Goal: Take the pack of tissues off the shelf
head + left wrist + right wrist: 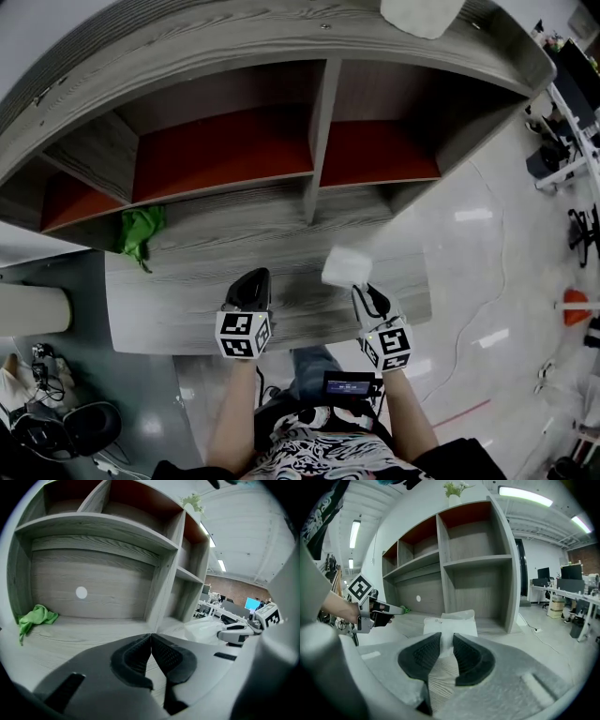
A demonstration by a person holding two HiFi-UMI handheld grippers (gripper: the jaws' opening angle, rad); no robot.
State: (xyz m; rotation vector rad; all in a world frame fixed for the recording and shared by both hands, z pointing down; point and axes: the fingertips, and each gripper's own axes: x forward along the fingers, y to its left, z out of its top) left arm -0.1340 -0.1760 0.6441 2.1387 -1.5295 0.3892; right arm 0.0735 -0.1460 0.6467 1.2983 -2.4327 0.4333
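Observation:
The white pack of tissues (345, 266) is pinched by its near edge in my right gripper (360, 292), above the low grey board in front of the shelf unit (319, 131). In the right gripper view the pack (451, 623) sticks out beyond the pads, and the right gripper (446, 638) is shut on it. My left gripper (251, 286) hovers to the left of it over the same board, its left gripper (151, 635) pads meeting with nothing between them. From the left gripper view the pack (202, 629) and the right gripper (240, 633) show at the right.
A crumpled green cloth (141, 231) lies on the board at the left, also the green cloth (35, 616). A potted plant (454, 489) stands on top of the shelf unit. Office desks and monitors (565, 581) fill the room to the right; a chair (66, 429) sits at lower left.

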